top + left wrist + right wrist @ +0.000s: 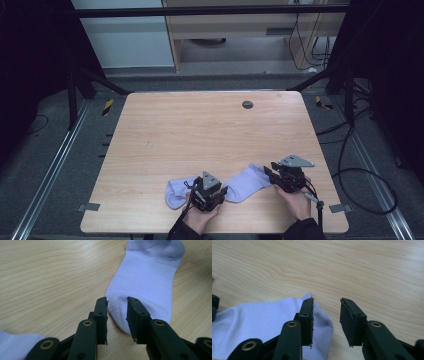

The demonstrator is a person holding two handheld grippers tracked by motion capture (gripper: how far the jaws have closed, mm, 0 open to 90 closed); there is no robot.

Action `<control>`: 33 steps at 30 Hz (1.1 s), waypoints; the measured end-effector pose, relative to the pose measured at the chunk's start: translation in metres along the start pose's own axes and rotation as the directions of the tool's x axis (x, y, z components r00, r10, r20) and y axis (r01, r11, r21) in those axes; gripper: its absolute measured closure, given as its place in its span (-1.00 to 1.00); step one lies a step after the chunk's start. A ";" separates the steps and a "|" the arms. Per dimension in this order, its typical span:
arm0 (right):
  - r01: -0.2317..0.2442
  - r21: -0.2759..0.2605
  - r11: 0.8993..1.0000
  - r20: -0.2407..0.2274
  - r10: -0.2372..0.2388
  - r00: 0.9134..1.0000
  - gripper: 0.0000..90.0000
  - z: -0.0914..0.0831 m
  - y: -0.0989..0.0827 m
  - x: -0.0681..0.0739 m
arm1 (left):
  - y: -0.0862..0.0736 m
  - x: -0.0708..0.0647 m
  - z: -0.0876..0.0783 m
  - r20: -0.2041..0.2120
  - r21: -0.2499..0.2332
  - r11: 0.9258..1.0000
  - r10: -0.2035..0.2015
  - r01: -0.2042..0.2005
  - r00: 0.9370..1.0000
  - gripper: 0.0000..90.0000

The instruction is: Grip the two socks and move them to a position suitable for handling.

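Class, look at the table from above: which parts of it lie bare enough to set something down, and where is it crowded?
Bare wood runs from the far edge, past the small dark disc, down the table to mid-table, side to side. The near edge is crowded: two white socks, with the left gripper and right gripper both open over them.

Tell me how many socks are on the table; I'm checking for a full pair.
2. One sock lies by the left gripper; the other sock lies between the left gripper and the right gripper. Both are white.

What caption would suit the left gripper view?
Open black fingers poised at a white sock's edge on a wooden table.
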State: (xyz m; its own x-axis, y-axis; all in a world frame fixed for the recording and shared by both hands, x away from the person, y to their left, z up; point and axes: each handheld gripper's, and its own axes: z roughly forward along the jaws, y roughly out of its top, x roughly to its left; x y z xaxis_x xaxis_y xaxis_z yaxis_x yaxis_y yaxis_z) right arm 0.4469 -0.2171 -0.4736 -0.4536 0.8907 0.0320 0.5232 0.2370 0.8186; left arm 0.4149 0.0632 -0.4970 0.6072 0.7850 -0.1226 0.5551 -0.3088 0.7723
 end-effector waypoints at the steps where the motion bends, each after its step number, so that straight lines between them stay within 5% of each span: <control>1: -0.005 0.008 1.000 -0.003 0.005 1.000 0.37 0.000 -0.001 -0.001 | 0.000 0.000 -0.002 -0.005 0.001 1.000 0.001 -0.001 1.000 0.50; 14: 0.011 0.114 0.993 -0.021 -0.009 1.000 0.40 0.028 -0.007 -0.012 | -0.003 -0.002 0.005 0.003 0.047 0.999 -0.008 0.007 1.000 0.66; 20: 0.015 0.150 0.989 -0.038 -0.009 0.999 0.72 0.034 -0.008 -0.012 | -0.003 -0.003 0.007 0.009 0.048 0.999 0.002 -0.003 1.000 0.90; 23: 0.022 0.157 0.987 -0.040 -0.016 0.999 0.92 0.032 -0.007 -0.010 | -0.002 -0.003 0.007 0.011 0.043 0.999 0.004 -0.004 1.000 0.95; 33: -0.026 0.074 0.997 -0.029 0.028 0.999 0.92 -0.006 -0.005 -0.010 | 0.028 0.003 0.001 0.004 -0.005 1.000 0.022 -0.022 1.000 0.95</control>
State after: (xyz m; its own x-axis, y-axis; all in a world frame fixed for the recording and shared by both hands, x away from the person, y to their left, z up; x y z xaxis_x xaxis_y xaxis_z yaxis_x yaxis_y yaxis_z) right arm 0.4452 -0.2295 -0.4747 -0.4597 0.8852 0.0714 0.5868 0.2424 0.7726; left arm 0.4327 0.0569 -0.4766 0.6216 0.7759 -0.1075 0.5383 -0.3234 0.7783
